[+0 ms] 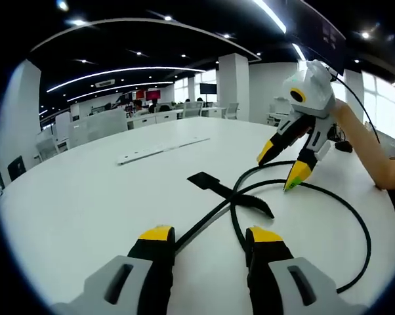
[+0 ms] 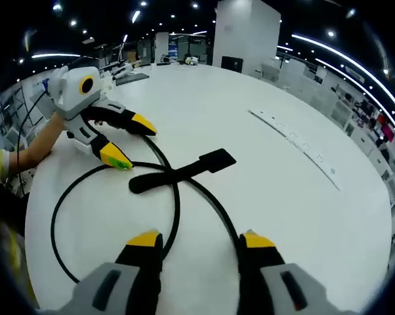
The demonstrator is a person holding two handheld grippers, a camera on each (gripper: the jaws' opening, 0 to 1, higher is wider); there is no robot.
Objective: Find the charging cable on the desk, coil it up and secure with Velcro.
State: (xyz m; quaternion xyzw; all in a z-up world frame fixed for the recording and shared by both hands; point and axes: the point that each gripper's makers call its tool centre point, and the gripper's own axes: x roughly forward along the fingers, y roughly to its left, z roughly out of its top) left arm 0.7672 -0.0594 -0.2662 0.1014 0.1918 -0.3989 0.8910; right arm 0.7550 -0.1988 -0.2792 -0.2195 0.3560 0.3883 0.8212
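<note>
Spread left gripper [image 1: 207, 237] jaws over round white table [image 1: 86, 197], open-plan office behind, looped black cable [image 1: 355, 223], Velcro strap [image 1: 227, 192] lying diagonally across it, right gripper [image 1: 281, 169] also spread.

Black charging cable [image 1: 355, 216], thin and round, lying flat on the white desk [image 1: 86, 197] in 1 loose open loop, crossing over itself just ahead of the left gripper's jaws and running back between them. Seen from the right gripper view, same cable [image 2: 174, 216] curving between those jaws and looping off to their left. Black Velcro strap [image 1: 227, 191], flat, with 1 wider squared end, laid diagonally at the crossing, ahead of both pairs of jaws [image 2: 184, 169].
</note>
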